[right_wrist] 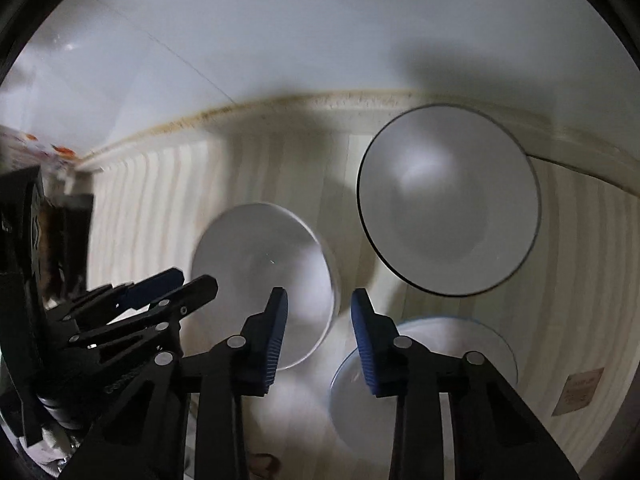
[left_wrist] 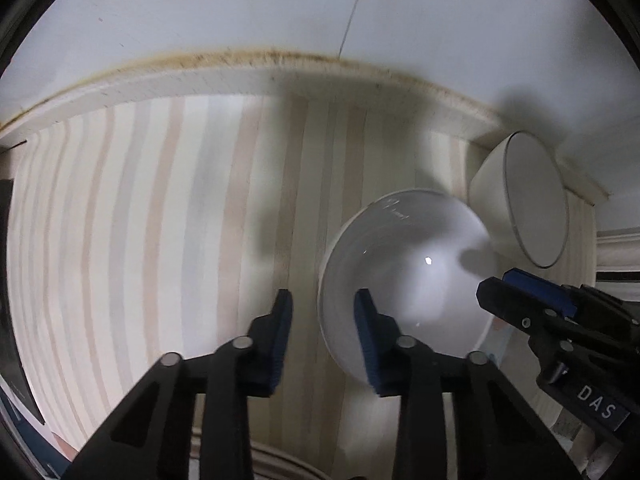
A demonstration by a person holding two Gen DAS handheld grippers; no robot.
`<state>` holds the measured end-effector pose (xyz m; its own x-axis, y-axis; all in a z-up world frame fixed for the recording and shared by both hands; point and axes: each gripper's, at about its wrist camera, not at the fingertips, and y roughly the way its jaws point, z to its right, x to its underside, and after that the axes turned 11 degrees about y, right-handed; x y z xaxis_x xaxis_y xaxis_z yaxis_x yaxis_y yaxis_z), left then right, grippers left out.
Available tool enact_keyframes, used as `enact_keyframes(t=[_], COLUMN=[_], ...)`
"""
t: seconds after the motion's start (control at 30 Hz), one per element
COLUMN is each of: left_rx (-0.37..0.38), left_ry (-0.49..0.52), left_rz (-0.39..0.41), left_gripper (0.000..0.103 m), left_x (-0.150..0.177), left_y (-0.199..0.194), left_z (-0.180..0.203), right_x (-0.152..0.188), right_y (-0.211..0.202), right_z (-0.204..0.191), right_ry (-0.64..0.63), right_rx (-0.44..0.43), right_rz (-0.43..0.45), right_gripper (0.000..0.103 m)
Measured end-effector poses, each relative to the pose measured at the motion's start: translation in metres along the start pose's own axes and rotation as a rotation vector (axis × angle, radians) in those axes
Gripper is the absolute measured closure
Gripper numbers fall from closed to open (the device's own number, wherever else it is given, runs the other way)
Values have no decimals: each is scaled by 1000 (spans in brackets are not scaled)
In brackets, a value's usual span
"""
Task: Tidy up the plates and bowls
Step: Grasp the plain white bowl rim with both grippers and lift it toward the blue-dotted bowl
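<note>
A plain white bowl (left_wrist: 408,276) (right_wrist: 264,280) sits on the striped counter. My left gripper (left_wrist: 323,300) is open and empty, its jaws astride the bowl's near left rim, above it. A larger white bowl with a dark rim (left_wrist: 524,200) (right_wrist: 448,200) stands behind it near the wall. A white plate with a blue rim (right_wrist: 424,380) lies under my right gripper (right_wrist: 319,300), which is open and empty, hovering between the plain bowl and the plate. The right gripper shows in the left wrist view (left_wrist: 504,288); the left gripper shows in the right wrist view (right_wrist: 188,280).
A white wall with a stained seam (left_wrist: 260,60) runs along the counter's back edge. Dark packages (right_wrist: 48,240) stand at the left end. A brown card (right_wrist: 578,392) lies at the right. Striped counter (left_wrist: 160,220) spreads left of the bowls.
</note>
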<state>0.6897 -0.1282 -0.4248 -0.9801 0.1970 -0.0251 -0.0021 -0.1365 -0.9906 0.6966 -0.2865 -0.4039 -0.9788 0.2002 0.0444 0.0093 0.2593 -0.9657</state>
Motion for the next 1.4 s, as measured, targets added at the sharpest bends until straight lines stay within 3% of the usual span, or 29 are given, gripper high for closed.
enact_keyframes(t=[0.1, 0.17, 0.37, 0.57, 0.8, 1.03, 1.4], left_rx=[12, 30, -14, 2, 41, 81, 70], left_ry=[-3, -8, 29, 54, 132, 221, 269], left_rz=[-5, -3, 28, 91, 105, 15, -100], left_gripper=[87, 91, 91, 91, 91, 91, 91], left_x=[2, 3, 8, 33, 86, 134, 156], left_y=[7, 9, -7, -63, -102, -72, -6], left_z=[0, -1, 9, 18, 51, 93, 124], right_x=[-3, -3, 2, 23, 90, 168, 210], right_y=[16, 25, 21, -18, -71, -70, -7], right_z=[0, -1, -7, -10, 14, 72, 128], right_ry=[-1, -10, -23, -26, -15, 73, 188], right_rx=[33, 36, 40, -14, -52, -48, -20], right_rz=[-27, -40, 0, 26, 50, 5, -84], right_gripper=[76, 94, 95, 95, 95, 95, 95])
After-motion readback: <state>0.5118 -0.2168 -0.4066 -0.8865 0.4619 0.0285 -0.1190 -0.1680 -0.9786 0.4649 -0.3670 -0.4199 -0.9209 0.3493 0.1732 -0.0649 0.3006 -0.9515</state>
